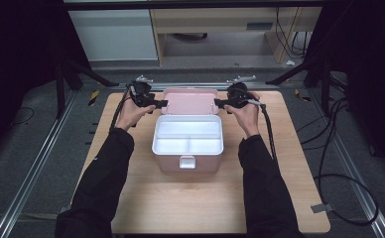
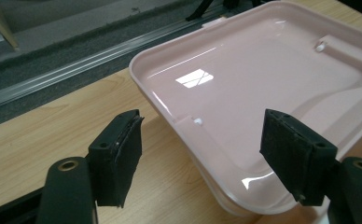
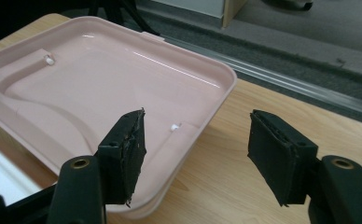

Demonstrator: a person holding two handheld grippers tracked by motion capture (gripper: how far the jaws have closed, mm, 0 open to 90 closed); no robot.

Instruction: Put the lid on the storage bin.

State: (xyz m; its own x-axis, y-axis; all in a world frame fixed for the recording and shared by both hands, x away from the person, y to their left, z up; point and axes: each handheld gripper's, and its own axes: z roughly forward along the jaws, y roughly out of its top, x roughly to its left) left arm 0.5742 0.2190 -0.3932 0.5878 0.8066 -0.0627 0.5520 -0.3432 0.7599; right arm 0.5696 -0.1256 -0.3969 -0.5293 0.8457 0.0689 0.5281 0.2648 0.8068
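Observation:
A pink storage box stands in the middle of the wooden table, with a white divided tray inside it. Its pink lid is swung back behind it, glossy inside face up. My left gripper is open at the lid's left edge. In the left gripper view the lid has its rim running between the spread jaws of the gripper. My right gripper is open at the lid's right edge. The right gripper view shows the lid with its corner between the jaws of that gripper.
A white latch sits on the box's front wall. The table has bare wood in front of and beside the box. Metal rails run along both sides and black cables lie on the floor to the right.

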